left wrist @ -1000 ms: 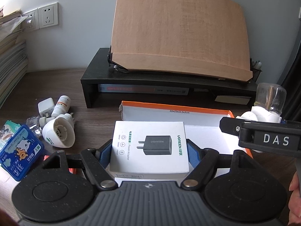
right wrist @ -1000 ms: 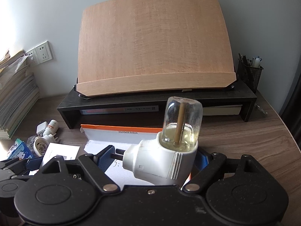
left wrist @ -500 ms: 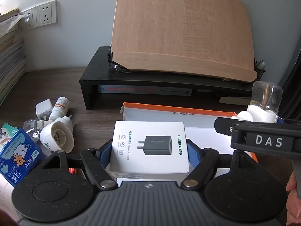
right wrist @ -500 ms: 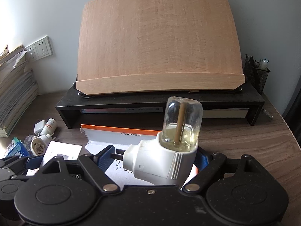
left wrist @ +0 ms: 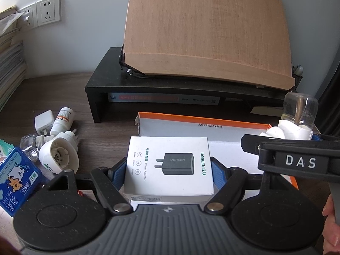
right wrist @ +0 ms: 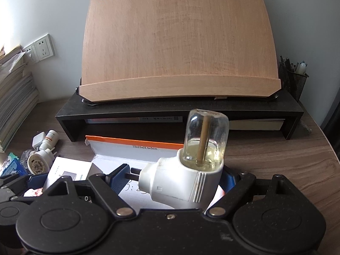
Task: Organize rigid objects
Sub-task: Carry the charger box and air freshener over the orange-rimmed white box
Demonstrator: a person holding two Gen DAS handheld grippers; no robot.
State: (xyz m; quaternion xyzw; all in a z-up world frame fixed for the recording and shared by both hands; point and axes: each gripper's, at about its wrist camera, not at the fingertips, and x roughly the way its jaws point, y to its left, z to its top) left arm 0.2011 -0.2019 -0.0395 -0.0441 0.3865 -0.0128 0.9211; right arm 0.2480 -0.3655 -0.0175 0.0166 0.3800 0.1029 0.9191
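Observation:
My left gripper (left wrist: 169, 170) is shut on a white UGREEN power adapter box (left wrist: 167, 165) and holds it over the open white cardboard box with an orange rim (left wrist: 225, 127). My right gripper (right wrist: 174, 180) is shut on a white plug-in mosquito repeller with a clear liquid bottle (right wrist: 187, 170), also above that cardboard box (right wrist: 136, 148). The right gripper and its repeller (left wrist: 297, 119) show at the right of the left wrist view. The adapter box (right wrist: 68, 170) shows at the left of the right wrist view.
On the desk at left lie a second white repeller (left wrist: 59, 157), a small medicine bottle (left wrist: 63, 119), a white charger (left wrist: 43, 122) and a blue packet (left wrist: 14, 178). A black monitor riser (right wrist: 176, 110) carries a wooden board (right wrist: 178, 42). A mesh pen cup (right wrist: 293, 80) stands at far right. Stacked papers (right wrist: 14, 97) stand at left.
Both grippers have moved forward and slightly right with their loads, toward the cardboard box. Both grips are unchanged.

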